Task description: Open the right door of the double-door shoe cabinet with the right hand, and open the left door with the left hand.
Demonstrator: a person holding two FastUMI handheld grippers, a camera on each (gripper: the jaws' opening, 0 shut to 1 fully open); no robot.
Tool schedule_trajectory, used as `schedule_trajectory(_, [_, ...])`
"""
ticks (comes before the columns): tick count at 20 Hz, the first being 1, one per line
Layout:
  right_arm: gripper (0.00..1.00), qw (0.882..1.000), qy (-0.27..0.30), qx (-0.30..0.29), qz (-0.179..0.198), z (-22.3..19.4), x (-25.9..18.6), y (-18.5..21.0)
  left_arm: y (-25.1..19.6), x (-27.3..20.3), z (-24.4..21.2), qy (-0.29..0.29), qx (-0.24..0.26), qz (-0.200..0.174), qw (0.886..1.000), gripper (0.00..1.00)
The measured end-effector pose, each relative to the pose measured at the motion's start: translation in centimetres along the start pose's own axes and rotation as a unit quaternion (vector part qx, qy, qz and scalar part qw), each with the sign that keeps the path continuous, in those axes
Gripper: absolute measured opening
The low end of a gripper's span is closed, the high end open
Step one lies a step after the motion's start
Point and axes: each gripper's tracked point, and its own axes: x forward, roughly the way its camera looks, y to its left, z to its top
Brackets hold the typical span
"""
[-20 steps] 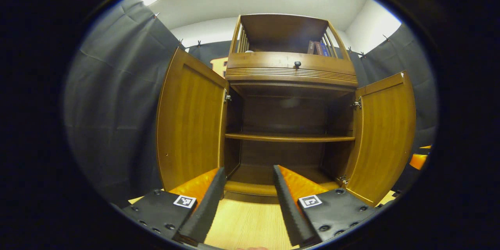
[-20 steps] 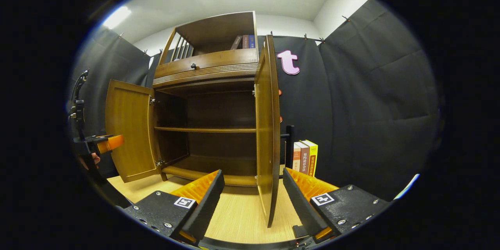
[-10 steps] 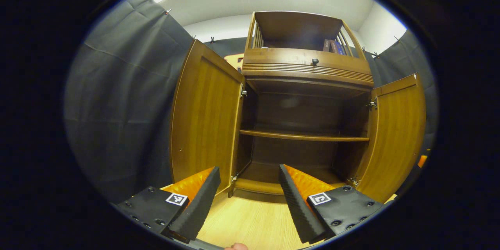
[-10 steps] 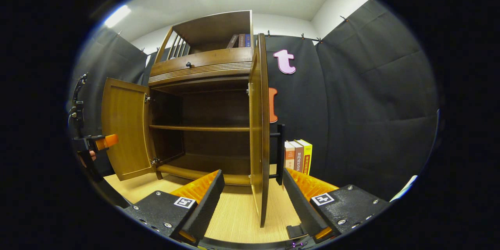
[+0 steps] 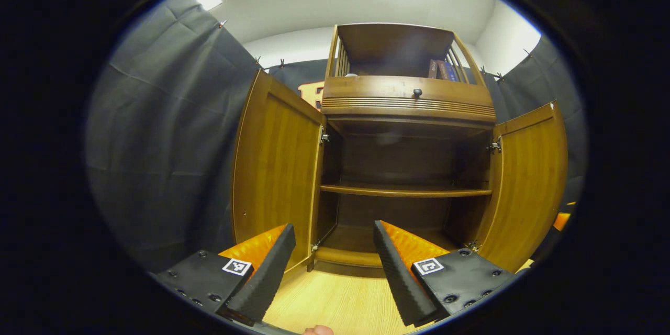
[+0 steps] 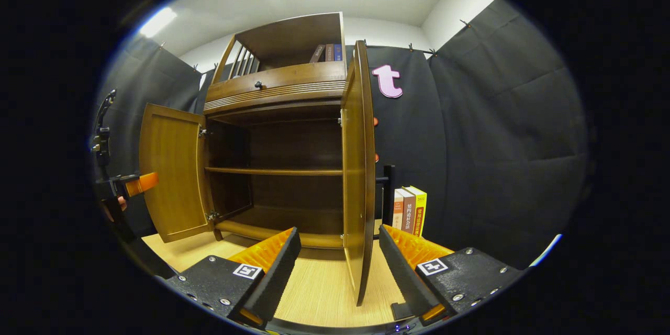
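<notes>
Both doors: swung wide; the task looks done, nothing left but pulling back.
Left door: flat, glossy brown wood panel.
Left gripper: fingers spread, empty; ridged black pads.
Cabinet: on pale wood floor, dark shelves bare.
Right door: seen edge-on, open.
Right gripper: fingers spread, empty.
</notes>
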Motion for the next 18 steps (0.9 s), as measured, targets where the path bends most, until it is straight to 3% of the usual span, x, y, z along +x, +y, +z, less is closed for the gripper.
schedule_trajectory(2, [0.92,1.0,-0.002,0.004,0.001,0.1,0.0,0.3,-0.3,0.3,0.3,-0.004,0.0,-0.005,1.0,0.93])
schedule_trajectory(16, [0.92,1.0,-0.016,0.005,-0.001,0.8,-1.0,0.8,-1.4,-0.9,1.7,-0.02,0.004,-0.022,1.0,0.93])
schedule_trajectory(17, [0.99,1.0,-0.017,0.007,-0.001,1.0,-1.1,0.8,-1.4,-1.0,1.8,-0.021,0.004,-0.023,0.999,0.93])
schedule_trajectory(18, [0.99,1.0,-0.019,0.01,0.0,1.3,-1.2,0.9,-1.4,-1.2,1.9,-0.023,0.004,-0.024,0.999,0.93])
